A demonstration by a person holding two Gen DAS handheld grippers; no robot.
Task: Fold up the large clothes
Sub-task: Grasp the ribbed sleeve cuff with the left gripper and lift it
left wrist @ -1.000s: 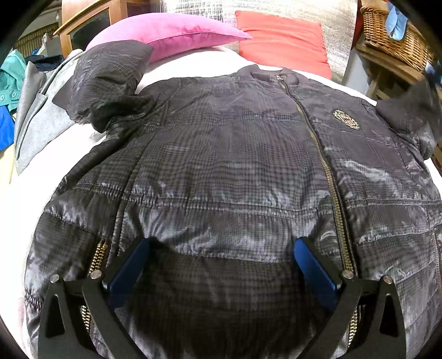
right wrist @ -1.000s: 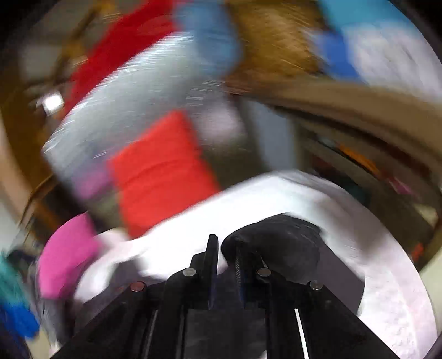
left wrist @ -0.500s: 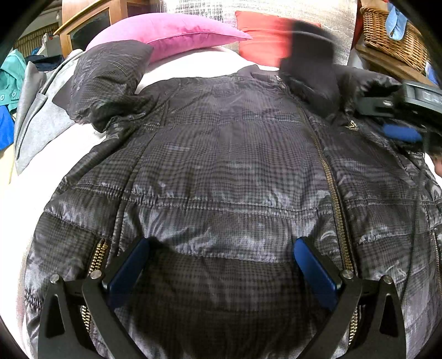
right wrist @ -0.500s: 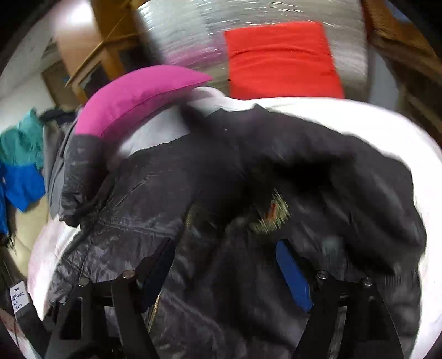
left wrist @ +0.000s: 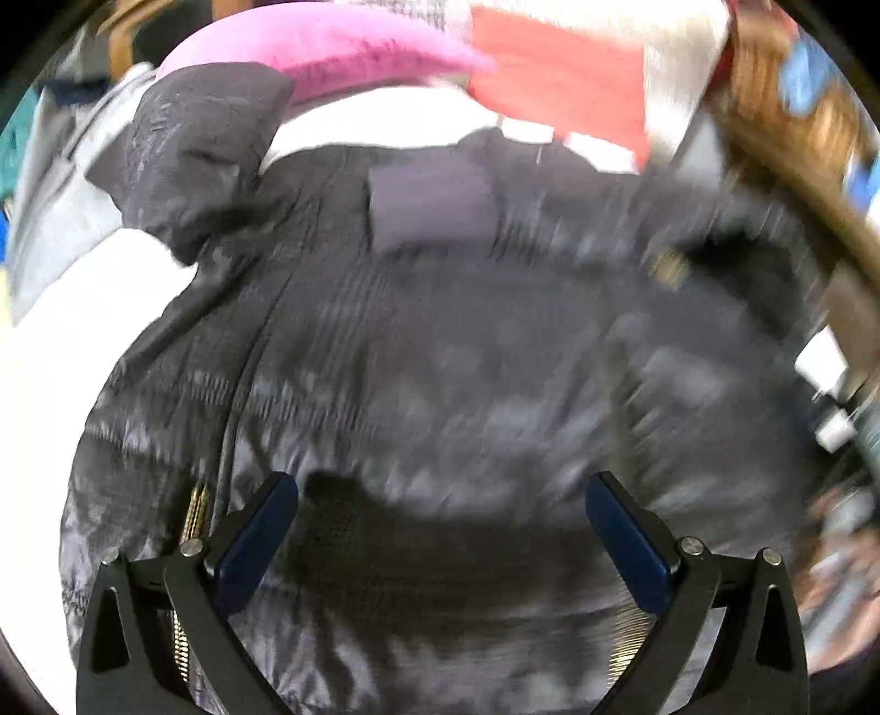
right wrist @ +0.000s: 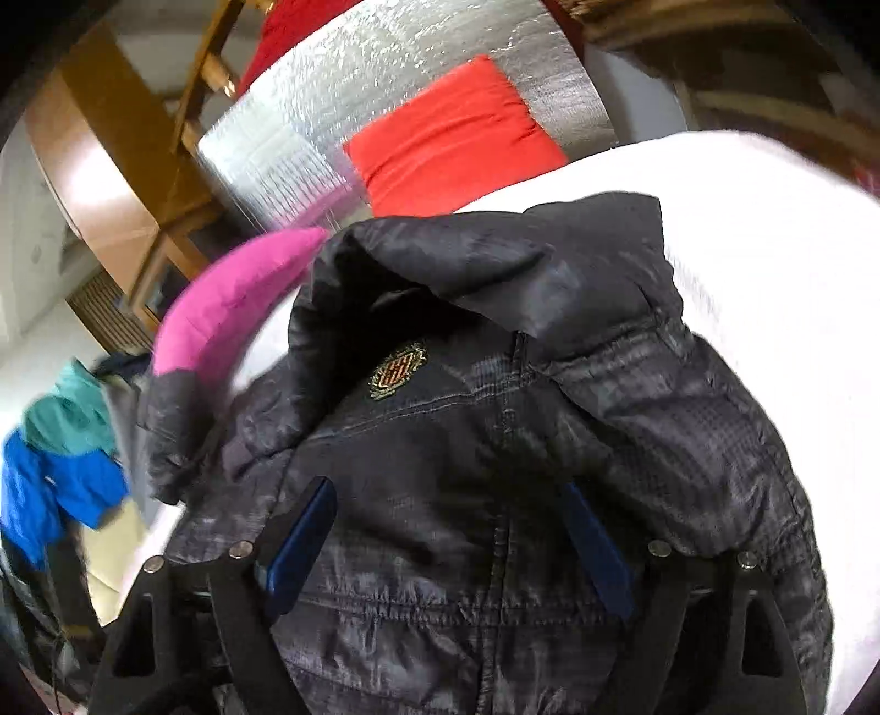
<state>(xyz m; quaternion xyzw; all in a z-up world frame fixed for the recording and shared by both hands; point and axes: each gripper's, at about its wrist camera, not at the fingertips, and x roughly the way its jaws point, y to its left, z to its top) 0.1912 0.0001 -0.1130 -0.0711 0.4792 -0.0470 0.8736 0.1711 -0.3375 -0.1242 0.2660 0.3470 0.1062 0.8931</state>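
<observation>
A dark quilted jacket lies front up on a white bed. Its left sleeve sticks out toward the pillows. The right sleeve is folded in across the chest, above the gold badge; its cuff shows in the blurred left wrist view. My left gripper is open and empty over the jacket's lower part. My right gripper is open and empty over the jacket's right side, below the badge.
A pink pillow and a red pillow lie at the head of the bed. A wicker basket stands at the right. Grey, teal and blue clothes lie to the left of the bed.
My right gripper carried the right sleeve over the chest, let it go and opened, then drew back. The left wrist view has shifted and is now blurred.
</observation>
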